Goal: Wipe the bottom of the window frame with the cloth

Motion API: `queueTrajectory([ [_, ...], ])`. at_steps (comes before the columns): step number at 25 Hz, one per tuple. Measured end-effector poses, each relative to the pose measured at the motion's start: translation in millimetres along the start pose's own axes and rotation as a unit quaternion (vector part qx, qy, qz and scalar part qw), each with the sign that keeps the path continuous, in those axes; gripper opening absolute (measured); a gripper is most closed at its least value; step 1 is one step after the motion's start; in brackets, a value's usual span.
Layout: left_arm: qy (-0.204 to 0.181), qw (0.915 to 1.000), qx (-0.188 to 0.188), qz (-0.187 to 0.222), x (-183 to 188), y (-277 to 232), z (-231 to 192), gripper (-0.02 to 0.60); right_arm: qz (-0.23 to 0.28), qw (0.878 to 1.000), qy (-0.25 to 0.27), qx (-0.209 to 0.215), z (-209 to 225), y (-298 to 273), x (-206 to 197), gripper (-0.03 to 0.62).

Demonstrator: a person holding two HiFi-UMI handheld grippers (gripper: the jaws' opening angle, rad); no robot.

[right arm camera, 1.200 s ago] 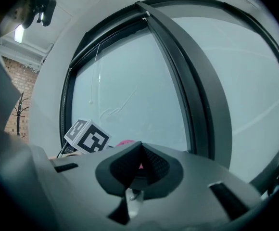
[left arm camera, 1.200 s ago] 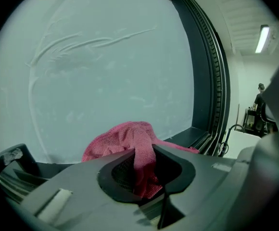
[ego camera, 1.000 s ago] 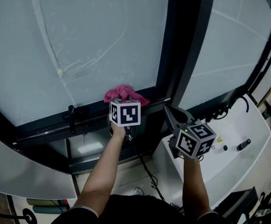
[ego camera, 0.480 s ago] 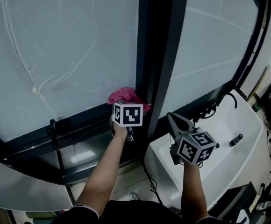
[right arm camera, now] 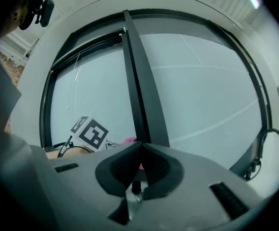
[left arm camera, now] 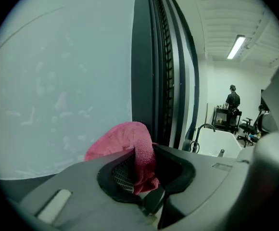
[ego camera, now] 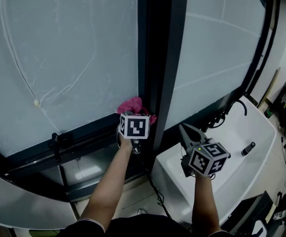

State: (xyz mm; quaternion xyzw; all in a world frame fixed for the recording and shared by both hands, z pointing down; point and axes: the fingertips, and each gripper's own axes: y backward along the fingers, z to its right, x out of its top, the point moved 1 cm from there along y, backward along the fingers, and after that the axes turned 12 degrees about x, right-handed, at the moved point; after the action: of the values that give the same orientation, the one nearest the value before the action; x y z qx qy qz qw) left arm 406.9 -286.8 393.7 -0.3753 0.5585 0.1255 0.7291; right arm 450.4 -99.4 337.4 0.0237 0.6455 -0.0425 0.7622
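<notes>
A pink cloth (ego camera: 133,105) is pinched in my left gripper (ego camera: 134,113), which presses it on the bottom rail of the dark window frame (ego camera: 89,134), right beside the vertical mullion (ego camera: 159,73). In the left gripper view the cloth (left arm camera: 125,143) bulges out between the shut jaws, with the frosted pane at left and the mullion (left arm camera: 151,66) just ahead. My right gripper (ego camera: 186,132) hangs lower right, over the white sink, its jaws together with nothing between them. In the right gripper view its tips (right arm camera: 140,150) meet below the mullion (right arm camera: 142,90).
A white sink (ego camera: 232,147) with a black tap (ego camera: 232,110) stands at lower right below the right pane. A black window latch (ego camera: 56,144) sits on the rail at left. A cable hangs under my left arm. A person (left arm camera: 233,100) stands far off in the room.
The left gripper and cloth have slid right along the bottom rail, now against the mullion. The head view has swung right; the right gripper kept its place over the sink.
</notes>
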Motion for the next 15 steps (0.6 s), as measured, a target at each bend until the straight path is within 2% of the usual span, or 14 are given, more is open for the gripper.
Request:
queueTrajectory([
  [3,0.001,0.9992,0.004,0.04,11,31,-18,0.081,0.0,1.0,0.006,0.02,-17,-12,1,0.002],
  [7,0.027,0.9958,0.009,0.086,21,86,-58,0.081,0.003,0.998,0.016,0.06,-54,-36,4,0.002],
  [15,0.054,0.9847,0.1,0.132,8,200,-183,0.081,0.003,0.983,0.034,0.179,-174,-108,7,0.002],
])
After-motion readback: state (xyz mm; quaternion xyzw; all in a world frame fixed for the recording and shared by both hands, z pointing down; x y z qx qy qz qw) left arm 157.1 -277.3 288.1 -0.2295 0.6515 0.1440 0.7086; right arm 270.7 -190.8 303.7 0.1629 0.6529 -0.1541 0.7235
